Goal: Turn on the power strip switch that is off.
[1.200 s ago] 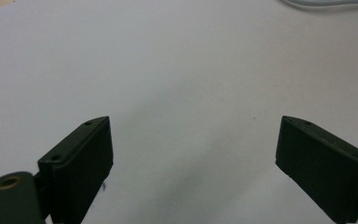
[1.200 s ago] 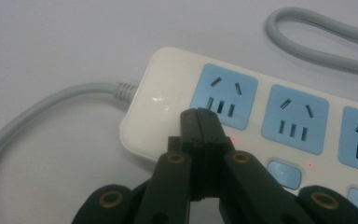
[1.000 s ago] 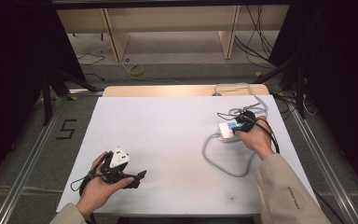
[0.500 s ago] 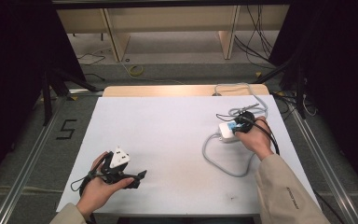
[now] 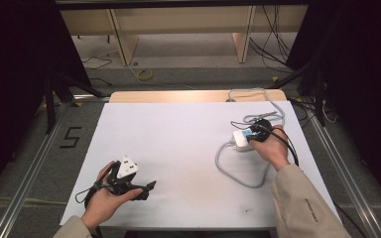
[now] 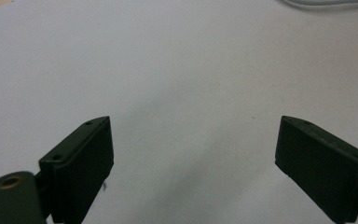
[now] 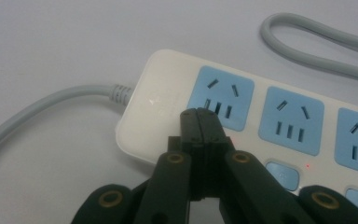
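White plastic and pale blue socket faces made up the power strip (image 7: 261, 116), which lay at about three o'clock on the table, and the right gripper (image 7: 199, 122) hovered over its cord end with both black jaws pressed flat together, pinching nothing. Compared with the pictures from a second and half a second before, almost nothing had shifted: the right hand (image 5: 272, 147) sat in the same spot over the strip, and the left gripper (image 5: 141, 190) rested at about seven o'clock with its jaws spread wide over bare tabletop. That stillness suggested a pause, perhaps with the closed tips lined up to press one of the blue switches (image 7: 282, 176) along the strip's near edge, beside which a faint red dot showed. The strip's grey cord (image 5: 238, 173) curled in a loose loop toward five o'clock, and more of it ran off toward one o'clock. The table (image 5: 178, 139) was covered in a plain white sheet, lightly scuffed near the front edge. Beyond it at twelve o'clock stood pale wooden shelving legs on a grey floor strewn with cables, dark curtains hung on both sides, and a "5" (image 5: 71, 137) was marked on the floor at nine o'clock.
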The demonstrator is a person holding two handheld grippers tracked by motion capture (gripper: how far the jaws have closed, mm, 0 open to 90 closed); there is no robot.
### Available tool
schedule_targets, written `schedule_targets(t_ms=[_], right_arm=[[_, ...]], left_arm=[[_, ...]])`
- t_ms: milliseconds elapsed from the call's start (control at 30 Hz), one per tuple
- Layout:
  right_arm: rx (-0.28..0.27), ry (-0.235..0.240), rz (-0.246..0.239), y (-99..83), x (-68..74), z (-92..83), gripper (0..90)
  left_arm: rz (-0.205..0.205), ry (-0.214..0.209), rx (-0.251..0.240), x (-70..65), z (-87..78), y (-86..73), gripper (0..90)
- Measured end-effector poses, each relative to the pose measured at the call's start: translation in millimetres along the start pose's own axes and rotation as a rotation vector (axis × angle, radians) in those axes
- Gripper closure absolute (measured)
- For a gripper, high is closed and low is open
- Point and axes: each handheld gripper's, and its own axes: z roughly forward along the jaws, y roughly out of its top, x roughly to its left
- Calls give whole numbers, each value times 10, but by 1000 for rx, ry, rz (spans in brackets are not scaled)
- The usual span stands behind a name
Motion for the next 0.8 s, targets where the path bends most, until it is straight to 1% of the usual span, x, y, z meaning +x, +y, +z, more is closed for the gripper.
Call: schedule_targets(t_ms=[100,200,333,433,500,567,667,733,800], right_arm=[[-2,-5,-5,-2,3,-18,900],[-5,-3,1,-9,-6,-21,900],[-7,-18,9,-13,-20,-34,900],[-30,-17,32,-21,-44,-73,900],[-39,-14,30,-30,-48,-106,900],[-45,-11,32,-43,-43,-136,877],[-68,-10,21,-57,-32,-191,871],[-90,2,20,-68,-25,-221,867],[-94,14,15,-85,-10,-240,858]], left_arm=[[1,0,1,0,1,0,110],[0,0,0,0,2,1,110],[-1,-1,2,1,2,1,110],[-1,0,3,0,5,2,110],[-1,0,2,-3,6,3,110],[-1,0,5,-3,8,4,110],[-3,0,5,-1,10,5,111],[-3,0,5,-1,10,5,110],[-1,0,6,4,12,5,111]])
